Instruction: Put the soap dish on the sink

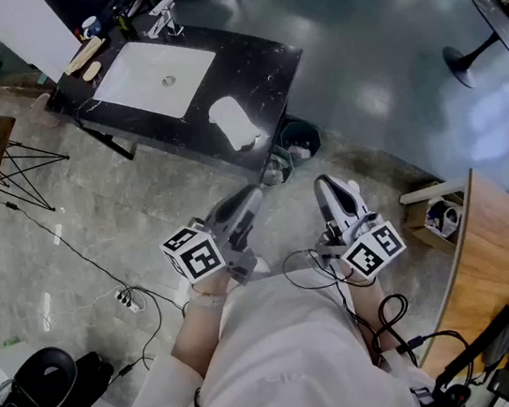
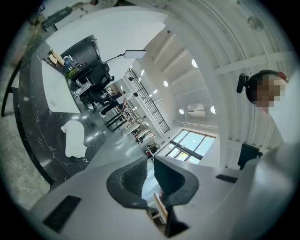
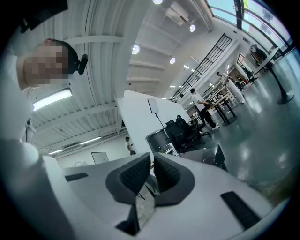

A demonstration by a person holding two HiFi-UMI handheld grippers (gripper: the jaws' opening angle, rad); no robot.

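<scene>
A black counter (image 1: 258, 69) with a white sink basin (image 1: 152, 78) and a faucet (image 1: 164, 17) stands ahead on the floor. Two tan oblong pieces (image 1: 86, 57) lie at its far left end; which of them is the soap dish I cannot tell. A white cloth-like lump (image 1: 234, 123) rests on the counter's near right part, and it also shows as the white lump (image 2: 74, 138) in the left gripper view. My left gripper (image 1: 251, 192) and right gripper (image 1: 324, 183) are held close to my body, well short of the counter. Both are shut and empty, as the left gripper (image 2: 149, 161) and right gripper (image 3: 152, 157) show in their own views.
A dark waste bin (image 1: 300, 138) and a smaller bin (image 1: 277, 168) stand at the counter's near corner. A tripod (image 1: 24, 171) is at left, cables (image 1: 131, 299) run over the floor, and a wooden round table (image 1: 499, 251) with a cardboard box (image 1: 441, 217) sits at right.
</scene>
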